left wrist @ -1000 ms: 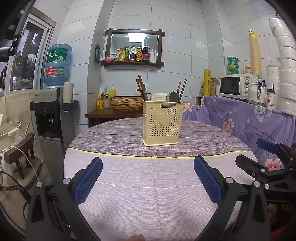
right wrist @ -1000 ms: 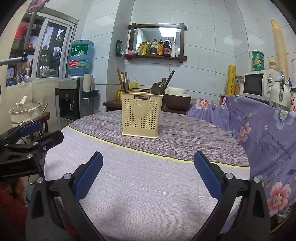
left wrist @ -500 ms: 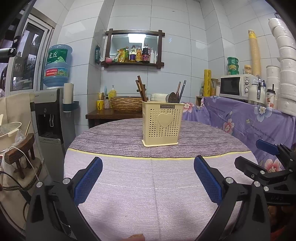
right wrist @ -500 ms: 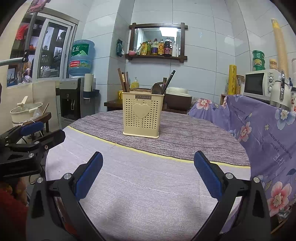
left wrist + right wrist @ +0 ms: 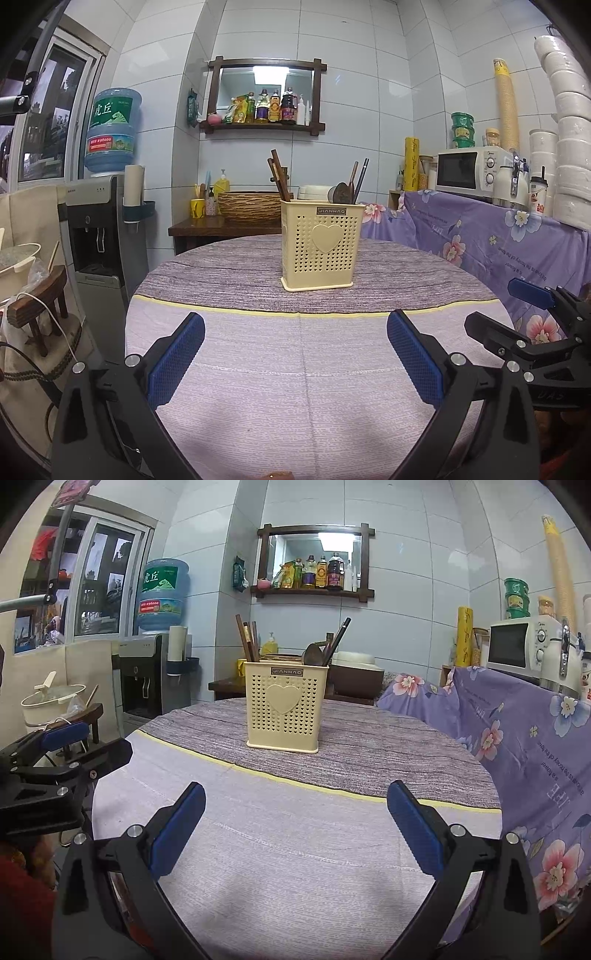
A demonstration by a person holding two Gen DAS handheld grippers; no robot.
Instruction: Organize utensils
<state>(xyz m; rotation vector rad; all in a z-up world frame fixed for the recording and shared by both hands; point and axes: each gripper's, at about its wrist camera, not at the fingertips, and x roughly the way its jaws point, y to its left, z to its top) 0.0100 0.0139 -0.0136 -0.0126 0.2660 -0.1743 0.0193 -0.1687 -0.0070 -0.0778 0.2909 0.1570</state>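
Note:
A cream perforated utensil holder with a heart on its front stands upright on the round table. Brown chopsticks lean in its left side. A dark spoon and thin sticks stand in its right side. My left gripper is open over the near cloth, well short of the holder, nothing between its blue pads. My right gripper is likewise open and holds nothing. Each gripper shows at the edge of the other's view.
A water dispenser and a wooden stool stand left of the table. A purple flowered cloth covers a counter on the right with a microwave. A side table with a basket is behind.
Both grippers drifted very slightly; the holder sits a touch differently in each view. Both stay open and the holder has not moved.

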